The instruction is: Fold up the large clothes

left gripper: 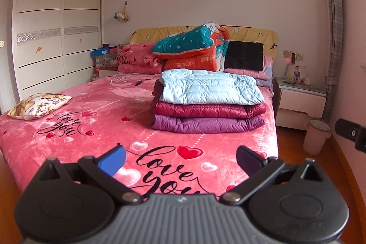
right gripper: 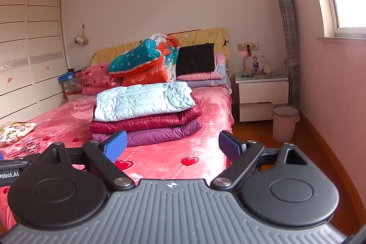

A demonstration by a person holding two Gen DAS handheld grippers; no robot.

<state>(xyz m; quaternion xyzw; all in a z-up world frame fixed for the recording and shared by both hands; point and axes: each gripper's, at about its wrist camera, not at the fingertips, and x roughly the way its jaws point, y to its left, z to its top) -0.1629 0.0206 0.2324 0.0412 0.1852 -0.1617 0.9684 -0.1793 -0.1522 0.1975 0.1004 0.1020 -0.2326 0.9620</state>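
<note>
Three folded down jackets lie stacked on the pink bed (left gripper: 98, 120) (right gripper: 205, 152): a light blue one (left gripper: 210, 88) (right gripper: 141, 100) on top, a dark red one (left gripper: 208, 110) (right gripper: 146, 121) under it, a purple one (left gripper: 205, 124) (right gripper: 160, 134) at the bottom. My left gripper (left gripper: 180, 158) hangs open over the foot of the bed, well short of the stack, nothing between its blue fingers (left gripper: 112, 159). My right gripper (right gripper: 172, 148) is open too, empty, held near the foot of the bed in front of the stack.
Pillows and a teal-orange quilt (left gripper: 194, 45) (right gripper: 146, 56) pile at the headboard. A patterned cushion (left gripper: 39, 105) (right gripper: 13, 132) lies at the bed's left. A white nightstand (left gripper: 299, 102) (right gripper: 263, 95) and pink bin (left gripper: 316, 136) (right gripper: 284, 122) stand right of the bed, a wardrobe (left gripper: 57, 26) left.
</note>
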